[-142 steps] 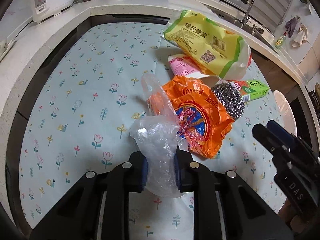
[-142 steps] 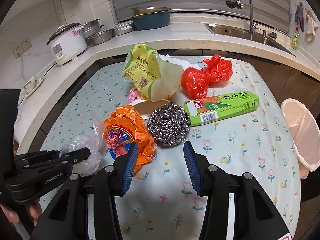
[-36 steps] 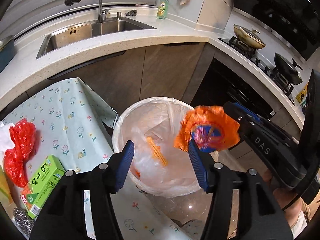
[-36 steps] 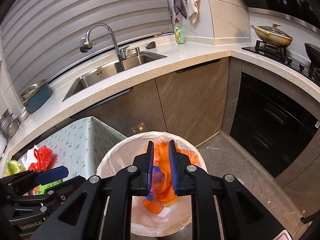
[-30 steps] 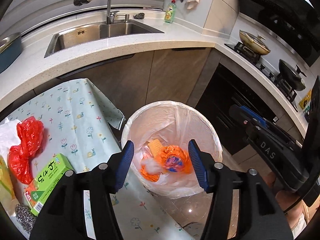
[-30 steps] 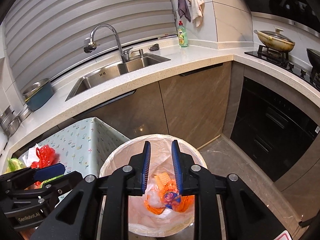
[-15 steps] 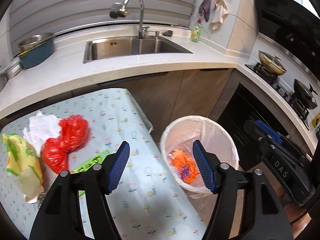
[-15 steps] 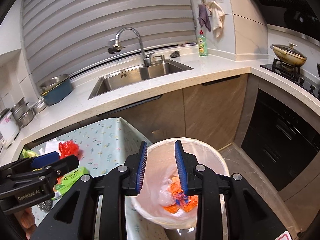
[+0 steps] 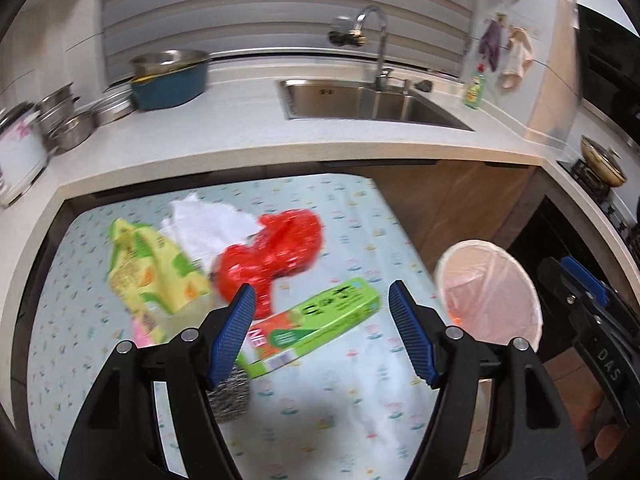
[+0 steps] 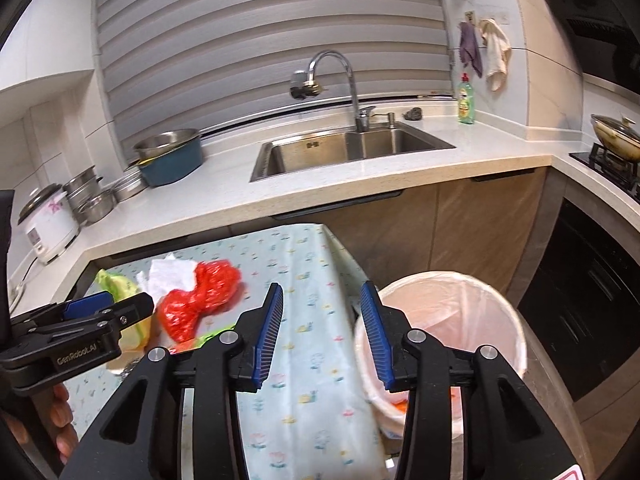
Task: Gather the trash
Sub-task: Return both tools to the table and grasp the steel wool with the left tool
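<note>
Left wrist view shows the trash yet to be collected lying in a cluster on the flowered worktop (image 9: 352,216): a red plastic bag (image 9: 276,256) at about 11 o'clock from the left gripper (image 9: 320,332), a green box (image 9: 316,326) directly between and beyond its fingers, a yellow-green packet (image 9: 156,272) at 10 o'clock, white paper (image 9: 208,226) behind the red bag, and a steel scourer (image 9: 230,394) partly hidden by the left finger; the white-lined bin (image 9: 490,288) stands off the worktop edge at 2 o'clock, with a scrap of orange showing inside, so I judge the job begun but mostly ahead; both grippers are released and hold nothing, the left spread wide, the right gripper (image 10: 320,338) parted over the worktop edge beside the bin.

Readable writing is scant: "DAS" on the right gripper's body in the left view; "GenRobot.AI" on the left gripper's body in the right view; the green box bears white characters too blurred to read, and a red panel with what looks like "NE".
</note>
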`<state>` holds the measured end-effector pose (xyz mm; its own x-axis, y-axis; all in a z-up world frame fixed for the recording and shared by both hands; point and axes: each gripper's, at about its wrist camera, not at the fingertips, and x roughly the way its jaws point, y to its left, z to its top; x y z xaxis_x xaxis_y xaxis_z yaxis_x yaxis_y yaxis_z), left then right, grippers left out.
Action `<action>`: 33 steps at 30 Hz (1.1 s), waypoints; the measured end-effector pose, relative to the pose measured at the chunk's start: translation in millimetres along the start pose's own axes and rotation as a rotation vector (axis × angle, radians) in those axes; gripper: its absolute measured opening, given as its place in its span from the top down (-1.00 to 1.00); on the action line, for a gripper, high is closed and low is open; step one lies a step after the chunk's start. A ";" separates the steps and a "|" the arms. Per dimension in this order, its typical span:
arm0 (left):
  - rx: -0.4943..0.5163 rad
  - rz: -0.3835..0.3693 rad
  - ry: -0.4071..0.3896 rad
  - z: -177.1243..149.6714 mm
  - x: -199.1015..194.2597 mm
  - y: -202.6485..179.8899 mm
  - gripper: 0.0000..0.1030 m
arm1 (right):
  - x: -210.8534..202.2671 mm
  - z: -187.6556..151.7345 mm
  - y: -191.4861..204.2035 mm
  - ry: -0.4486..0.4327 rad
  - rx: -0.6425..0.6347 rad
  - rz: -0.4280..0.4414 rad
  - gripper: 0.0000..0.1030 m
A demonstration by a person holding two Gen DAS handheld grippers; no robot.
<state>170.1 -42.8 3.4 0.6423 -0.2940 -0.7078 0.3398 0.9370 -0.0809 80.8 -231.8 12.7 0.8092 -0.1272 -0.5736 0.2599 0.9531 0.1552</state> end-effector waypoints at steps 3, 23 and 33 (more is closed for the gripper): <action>-0.031 0.052 0.010 -5.9 -0.1 24.5 -0.27 | 3.4 -8.2 19.9 0.017 -0.009 0.027 0.22; -0.154 0.089 0.129 -25.2 47.8 117.2 -0.08 | 53.6 -38.1 104.5 0.134 -0.054 0.123 0.21; -0.123 0.031 0.137 -23.9 51.5 122.7 0.87 | 77.2 -39.0 125.8 0.163 -0.070 0.143 0.21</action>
<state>228.4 61.6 -59.8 0.5487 -0.2441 -0.7996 0.2291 0.9637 -0.1370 155.5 -111.0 -43.4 0.7376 0.0509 -0.6733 0.1071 0.9757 0.1912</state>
